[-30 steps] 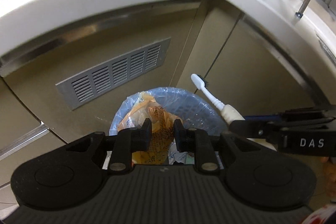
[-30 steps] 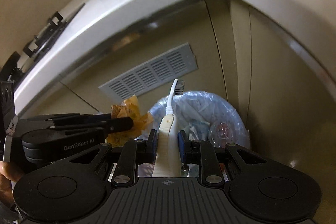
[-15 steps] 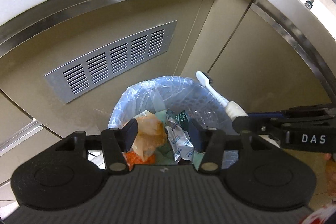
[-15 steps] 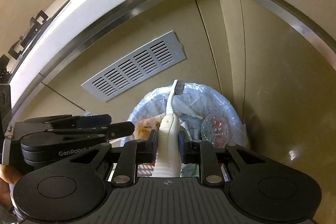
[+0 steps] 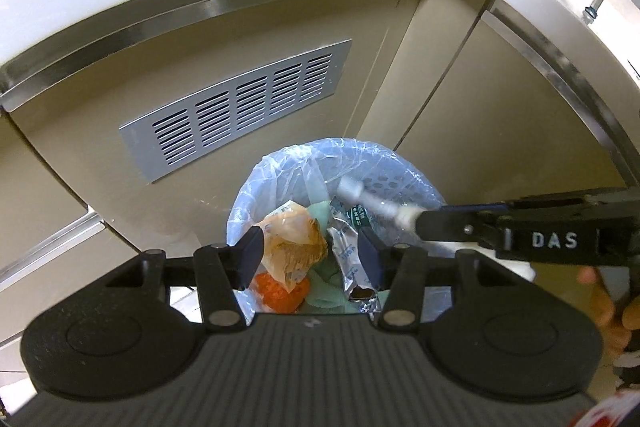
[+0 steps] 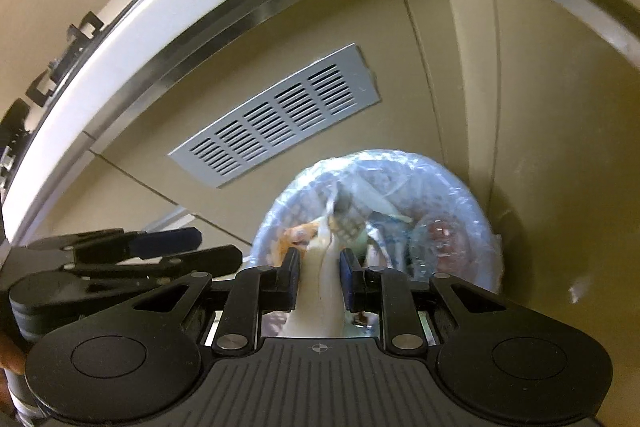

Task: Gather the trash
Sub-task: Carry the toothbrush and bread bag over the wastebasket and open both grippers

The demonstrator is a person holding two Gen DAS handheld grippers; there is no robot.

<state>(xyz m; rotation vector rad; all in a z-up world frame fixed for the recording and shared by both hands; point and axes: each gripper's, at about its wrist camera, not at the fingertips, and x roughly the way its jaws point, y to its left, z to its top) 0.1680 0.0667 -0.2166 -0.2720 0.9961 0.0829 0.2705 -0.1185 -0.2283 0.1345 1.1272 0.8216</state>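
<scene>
Toothbrush [image 6: 320, 291]: blurred between right gripper [image 6: 319, 277] jaws, which have just been opening.
Left gripper [image 5: 311, 257]: jaws spread, empty, above bin [image 5: 276, 171].

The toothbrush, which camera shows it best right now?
Left wrist view: the toothbrush shows side-on, blurred, its head over the trash bin, sticking out of the right gripper. The right wrist view shows it end-on, handle between the pads, head blurred.

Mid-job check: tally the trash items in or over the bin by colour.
Orange: 2 (wrapper, lump)
Green: 1 (cloth)
Silver: 1 (foil packet)
White: 1 (toothbrush)
Clear: 1 (container)
Total: 6
</scene>
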